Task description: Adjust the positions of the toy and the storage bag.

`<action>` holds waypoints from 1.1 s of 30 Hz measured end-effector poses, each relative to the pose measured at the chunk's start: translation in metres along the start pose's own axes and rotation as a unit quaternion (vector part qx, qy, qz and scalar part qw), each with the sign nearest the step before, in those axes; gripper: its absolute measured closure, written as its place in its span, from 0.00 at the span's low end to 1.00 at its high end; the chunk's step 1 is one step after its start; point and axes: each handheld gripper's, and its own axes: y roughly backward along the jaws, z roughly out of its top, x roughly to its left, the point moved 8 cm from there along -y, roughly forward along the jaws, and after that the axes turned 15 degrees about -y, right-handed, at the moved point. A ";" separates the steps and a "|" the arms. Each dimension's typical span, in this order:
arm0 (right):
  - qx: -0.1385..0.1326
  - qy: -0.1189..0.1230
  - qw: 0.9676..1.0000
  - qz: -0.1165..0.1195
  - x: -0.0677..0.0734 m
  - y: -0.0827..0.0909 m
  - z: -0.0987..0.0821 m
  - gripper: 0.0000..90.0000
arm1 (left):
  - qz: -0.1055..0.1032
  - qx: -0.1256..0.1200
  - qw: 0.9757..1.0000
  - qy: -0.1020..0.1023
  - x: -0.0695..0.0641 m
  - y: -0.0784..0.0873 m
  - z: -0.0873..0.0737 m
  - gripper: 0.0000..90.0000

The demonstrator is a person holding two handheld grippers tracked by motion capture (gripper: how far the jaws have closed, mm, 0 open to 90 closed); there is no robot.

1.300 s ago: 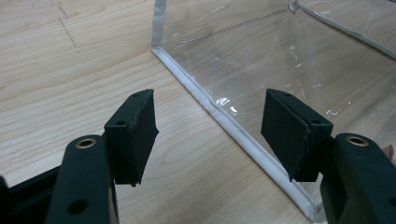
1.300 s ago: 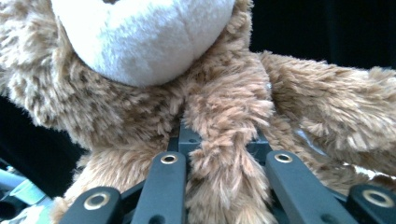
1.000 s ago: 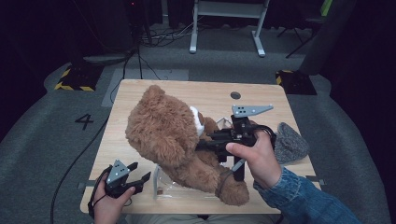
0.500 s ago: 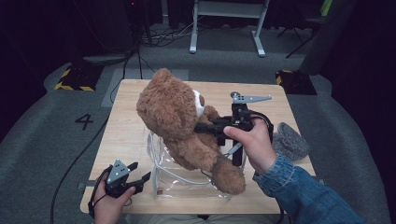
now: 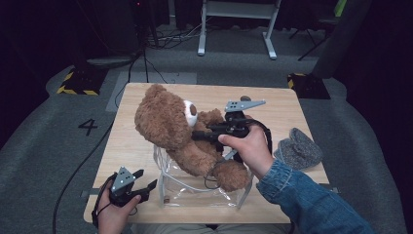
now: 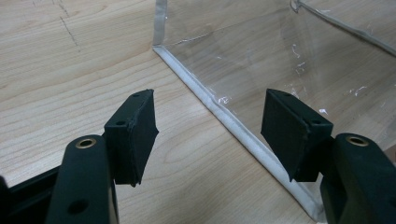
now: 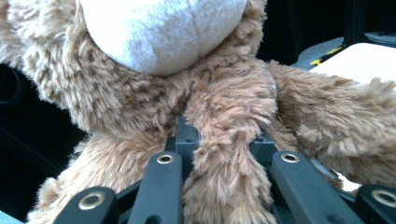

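A brown teddy bear (image 5: pixel 170 126) with a white muzzle leans to the left, its legs down inside a clear plastic bag (image 5: pixel 204 197) that stands open on the wooden table (image 5: pixel 287 112). My right gripper (image 5: pixel 197 135) is shut on the bear from the right. In the right gripper view (image 7: pixel 224 137) a furry limb (image 7: pixel 229 107) is pinched between the jaws, below the bear's muzzle (image 7: pixel 159 32). My left gripper (image 5: pixel 146 179) rests at the table's near left corner beside the bag. It stands open (image 6: pixel 210 126), with the bag's white-seamed bottom corner (image 6: pixel 243 135) lying between its jaws untouched.
A grey knitted hat (image 5: pixel 298 148) lies at the table's right edge, beside my right sleeve. A small dark disc (image 5: pixel 246 98) sits near the table's far edge. Dark floor, cables and a white frame's legs (image 5: pixel 234 29) lie beyond the table.
The right gripper has carried the bear away from me and a little left. The bear has swung up from lying across the bag, and its legs now sit inside it. The left gripper has not moved.
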 end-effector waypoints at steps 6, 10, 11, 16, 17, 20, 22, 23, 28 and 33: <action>0.016 0.008 1.000 -0.007 -0.003 -0.014 -0.003 0.81 | 0.001 0.000 1.000 0.000 0.001 -0.001 0.000 0.40; 0.036 0.015 0.999 -0.012 -0.005 -0.025 -0.011 0.81 | 0.000 -0.002 1.000 0.004 0.000 0.000 0.000 0.40; 0.040 0.015 0.999 -0.013 -0.005 -0.027 -0.012 0.81 | 0.001 -0.002 1.000 0.004 0.000 0.000 0.000 0.40; 0.049 0.021 0.999 -0.009 -0.007 -0.037 -0.016 0.78 | 0.005 -0.002 1.000 0.004 0.001 0.000 0.000 0.40; 0.052 0.023 0.998 -0.012 -0.007 -0.039 -0.017 0.77 | 0.005 -0.001 1.000 0.005 0.001 0.000 0.000 0.40; 0.057 0.039 0.997 -0.023 -0.010 -0.043 -0.021 0.73 | 0.005 -0.001 1.000 0.004 0.001 0.000 0.000 0.40; 0.068 0.050 0.996 -0.035 -0.013 -0.045 -0.025 0.72 | 0.002 -0.002 1.000 0.006 0.000 0.000 0.000 0.40; 0.073 0.055 0.995 -0.037 -0.014 -0.047 -0.027 0.72 | 0.002 -0.002 1.000 0.006 0.000 0.000 0.000 0.40; 0.097 0.067 0.991 -0.056 -0.017 -0.050 -0.033 0.71 | 0.000 -0.002 1.000 0.007 0.000 -0.001 0.000 0.40; 0.117 0.066 0.989 -0.067 -0.021 -0.055 -0.037 0.70 | 0.000 -0.003 1.000 0.005 0.000 -0.001 0.000 0.40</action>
